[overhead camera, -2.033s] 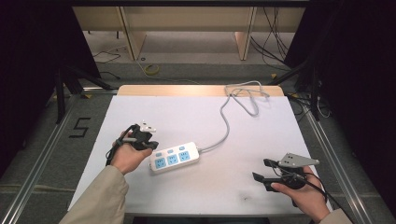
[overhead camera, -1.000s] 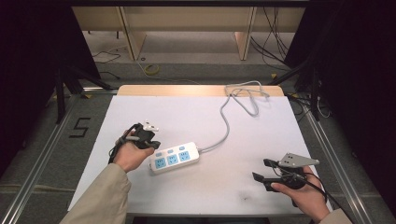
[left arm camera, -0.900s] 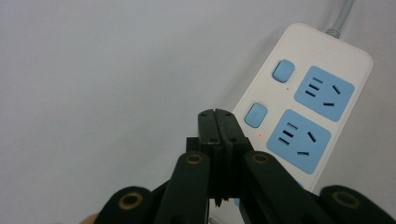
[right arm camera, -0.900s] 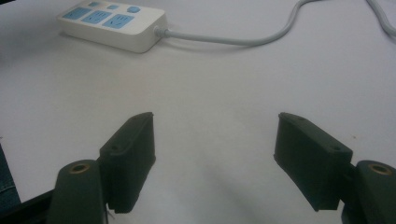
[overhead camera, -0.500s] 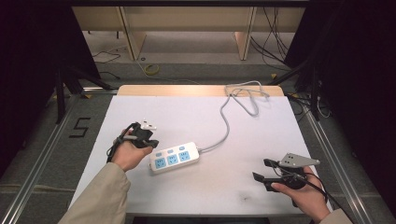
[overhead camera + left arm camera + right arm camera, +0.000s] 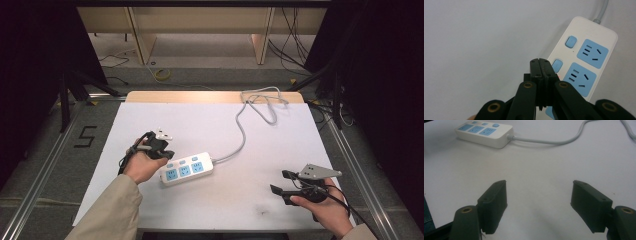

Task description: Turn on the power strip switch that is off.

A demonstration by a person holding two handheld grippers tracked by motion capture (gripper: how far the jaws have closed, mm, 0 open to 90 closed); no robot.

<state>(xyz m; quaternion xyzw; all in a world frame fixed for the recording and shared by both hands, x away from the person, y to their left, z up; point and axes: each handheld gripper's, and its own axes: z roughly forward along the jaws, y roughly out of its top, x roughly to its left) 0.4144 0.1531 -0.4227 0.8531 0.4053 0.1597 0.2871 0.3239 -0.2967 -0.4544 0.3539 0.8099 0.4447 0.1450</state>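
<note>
The left gripper (image 6: 156, 146) stands over the left end of the power strip (image 6: 186, 168), its fingers (image 6: 541, 72) pressed flat together with nothing between them, tips poised just beside the second small blue switch (image 6: 557, 65). The strip lies a little left of the table's (image 6: 150, 120) middle, its grey cord (image 6: 241, 135) running off toward the far edge, where it loops. It looks like a light, rigid plastic body with smooth sides, likely to skid on the white surface if pushed sideways; pressing straight down on a switch should hold it. To lift it, clamp across the narrow width. Near the front right corner the right gripper (image 6: 284, 182) rests with fingers (image 6: 494, 202) wide apart and empty.
</note>
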